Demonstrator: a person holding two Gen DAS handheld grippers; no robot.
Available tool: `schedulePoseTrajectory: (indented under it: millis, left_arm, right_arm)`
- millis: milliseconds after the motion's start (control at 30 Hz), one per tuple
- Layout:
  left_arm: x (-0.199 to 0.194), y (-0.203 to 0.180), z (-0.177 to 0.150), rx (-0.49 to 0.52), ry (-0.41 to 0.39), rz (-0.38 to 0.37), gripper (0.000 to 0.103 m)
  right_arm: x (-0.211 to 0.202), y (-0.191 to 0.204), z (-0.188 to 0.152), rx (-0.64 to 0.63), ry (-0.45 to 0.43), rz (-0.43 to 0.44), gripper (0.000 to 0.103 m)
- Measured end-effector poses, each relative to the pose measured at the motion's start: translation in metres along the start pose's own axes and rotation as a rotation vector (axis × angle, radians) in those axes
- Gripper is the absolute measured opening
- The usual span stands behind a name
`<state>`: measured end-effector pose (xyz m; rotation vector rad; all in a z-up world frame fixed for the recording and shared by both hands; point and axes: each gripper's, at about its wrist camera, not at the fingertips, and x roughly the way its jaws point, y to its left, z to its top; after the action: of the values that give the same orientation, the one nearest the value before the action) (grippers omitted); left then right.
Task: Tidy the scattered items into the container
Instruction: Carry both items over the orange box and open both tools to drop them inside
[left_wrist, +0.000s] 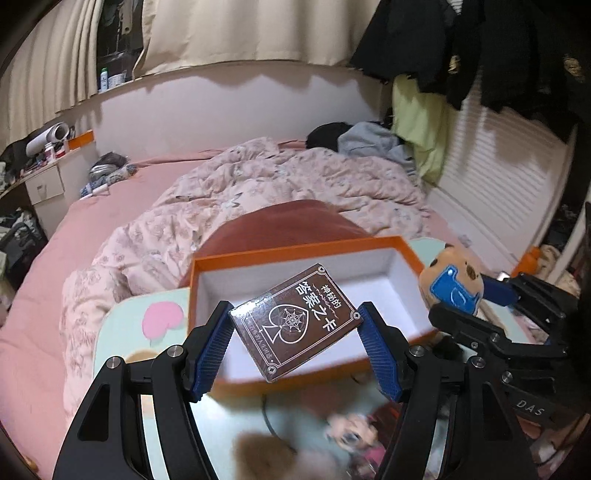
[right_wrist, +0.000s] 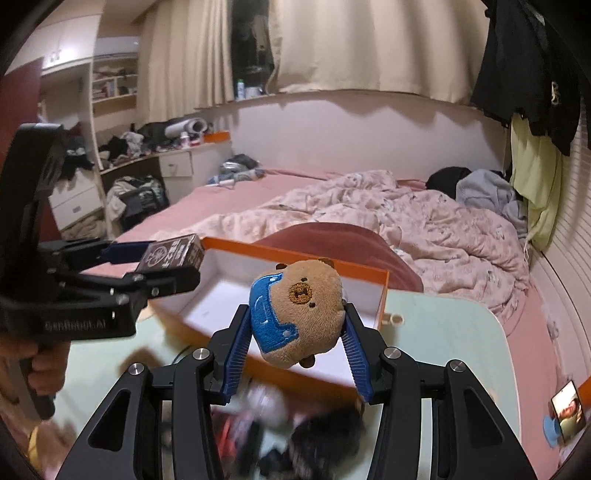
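While a pink bed w/ a rumpled floral duvet fills the background, a pale green table sits in front of it, carrying an orange box w/ a white interior, open on top. Blurred clutter lies on the table nearer the cameras; can't tell what the items are.

Left gripper is clamped on a brown card deck, blue pads pressing its two opposite edges; deck is tilted, in the air above the box's near-left part. Right gripper is closed on a small brown plush toy w/ a blue patch, squeezed between the pads, hanging over the box's near wall. From the left cam the plush sits just beside the box's right end. A hand grips the left tool's handle. A phone stands at the table's far right.
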<state>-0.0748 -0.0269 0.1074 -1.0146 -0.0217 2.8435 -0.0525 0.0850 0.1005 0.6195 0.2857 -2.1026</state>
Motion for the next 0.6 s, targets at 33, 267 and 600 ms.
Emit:
schedulePoseTrajectory:
  millis: [33, 267, 600]
  left_arm:
    - [0.007, 0.003, 0.002, -0.008, 0.009, 0.0, 0.069]
    - [0.05, 0.014, -0.002, -0.045, 0.082, 0.03, 0.069]
    - [0.064, 0.015, -0.014, -0.033, 0.102, 0.058, 0.073]
  right_arm:
    - [0.008, -0.001, 0.002, 0.006, 0.011, -0.004, 0.048]
    - [0.058, -0.01, 0.004, 0.032, 0.084, -0.055, 0.049]
    - [0.067, -0.018, -0.001, 0.021, 0.078, -0.113, 0.07]
